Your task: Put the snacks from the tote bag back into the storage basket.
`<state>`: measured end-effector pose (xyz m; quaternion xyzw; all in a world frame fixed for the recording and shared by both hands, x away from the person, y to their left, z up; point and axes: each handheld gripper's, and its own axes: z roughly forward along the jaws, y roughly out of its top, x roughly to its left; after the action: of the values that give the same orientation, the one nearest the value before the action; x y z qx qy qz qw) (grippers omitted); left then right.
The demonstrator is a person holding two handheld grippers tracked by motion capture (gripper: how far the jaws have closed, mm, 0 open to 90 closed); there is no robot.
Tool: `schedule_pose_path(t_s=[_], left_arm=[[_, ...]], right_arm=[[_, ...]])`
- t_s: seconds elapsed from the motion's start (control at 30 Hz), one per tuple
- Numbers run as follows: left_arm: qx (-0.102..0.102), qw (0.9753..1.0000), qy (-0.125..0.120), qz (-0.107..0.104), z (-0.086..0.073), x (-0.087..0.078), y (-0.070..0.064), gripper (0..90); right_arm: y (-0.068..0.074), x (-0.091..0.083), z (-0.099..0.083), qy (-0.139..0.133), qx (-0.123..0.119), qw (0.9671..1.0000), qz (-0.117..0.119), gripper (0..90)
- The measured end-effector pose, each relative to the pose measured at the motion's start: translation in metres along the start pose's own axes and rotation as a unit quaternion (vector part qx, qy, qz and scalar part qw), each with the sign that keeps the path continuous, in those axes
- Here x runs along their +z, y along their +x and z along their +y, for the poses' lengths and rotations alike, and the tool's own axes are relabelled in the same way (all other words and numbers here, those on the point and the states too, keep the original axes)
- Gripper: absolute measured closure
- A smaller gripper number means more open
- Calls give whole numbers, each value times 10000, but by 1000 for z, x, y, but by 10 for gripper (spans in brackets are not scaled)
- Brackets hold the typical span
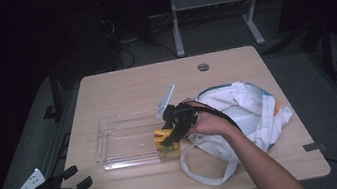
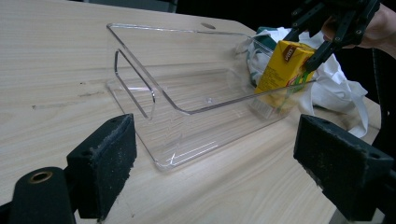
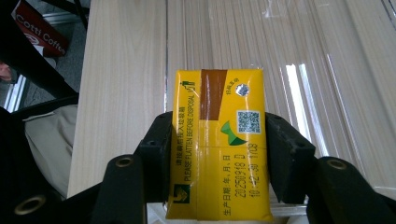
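Right gripper (image 3: 215,158), clamped on carton (image 3: 219,144): lower it upright into bin (image 2: 187,112). Left gripper (image 2: 215,168) rests apart, empty.

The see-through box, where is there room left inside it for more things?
Most of the clear box is bare: its whole floor from the left wall to the middle. Only the right end is crowded, where the right tool holds the yellow juice carton. Beside that end lies the white bag. The table behind the box is bare too.

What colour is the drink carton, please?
Yellow with a brown strip on top, clearest in the right gripper view: drink carton.
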<state>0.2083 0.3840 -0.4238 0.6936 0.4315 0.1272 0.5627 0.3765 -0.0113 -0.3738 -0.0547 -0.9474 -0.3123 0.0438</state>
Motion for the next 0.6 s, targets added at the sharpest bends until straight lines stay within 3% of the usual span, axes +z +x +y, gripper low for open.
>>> schedule_pose_path(t_s=[0.6], left_arm=[[19, 10000, 19, 11, 0, 0, 0, 126]], right_arm=[[3, 0, 0, -6, 18, 10000, 28, 478]])
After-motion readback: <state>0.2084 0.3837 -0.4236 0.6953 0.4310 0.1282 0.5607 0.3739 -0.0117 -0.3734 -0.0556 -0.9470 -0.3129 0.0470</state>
